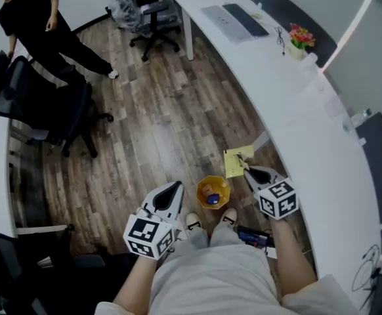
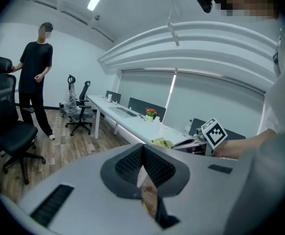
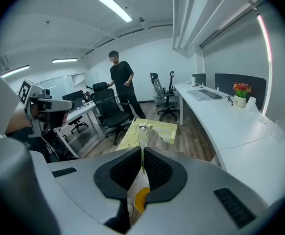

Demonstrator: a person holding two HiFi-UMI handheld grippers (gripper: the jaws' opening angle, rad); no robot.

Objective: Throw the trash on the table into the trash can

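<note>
My right gripper (image 1: 246, 168) is shut on a torn yellow wrapper (image 1: 236, 163), which hangs in the air just right of a small yellow trash can (image 1: 205, 184) standing on the wood floor by my shoes. In the right gripper view the yellow wrapper (image 3: 148, 131) sticks up from between the closed pads. My left gripper (image 1: 176, 189) hovers just left of the can, its jaws together with nothing between them. From the left gripper view I see the right gripper (image 2: 176, 143) with the wrapper (image 2: 162, 143) at its tip. The can holds some trash.
A long curved white desk (image 1: 296, 97) runs along the right, with a keyboard (image 1: 243, 18) and a flower pot (image 1: 301, 41) on it. Black office chairs (image 1: 46, 110) stand at the left. A person in black (image 1: 40, 25) stands at the far left.
</note>
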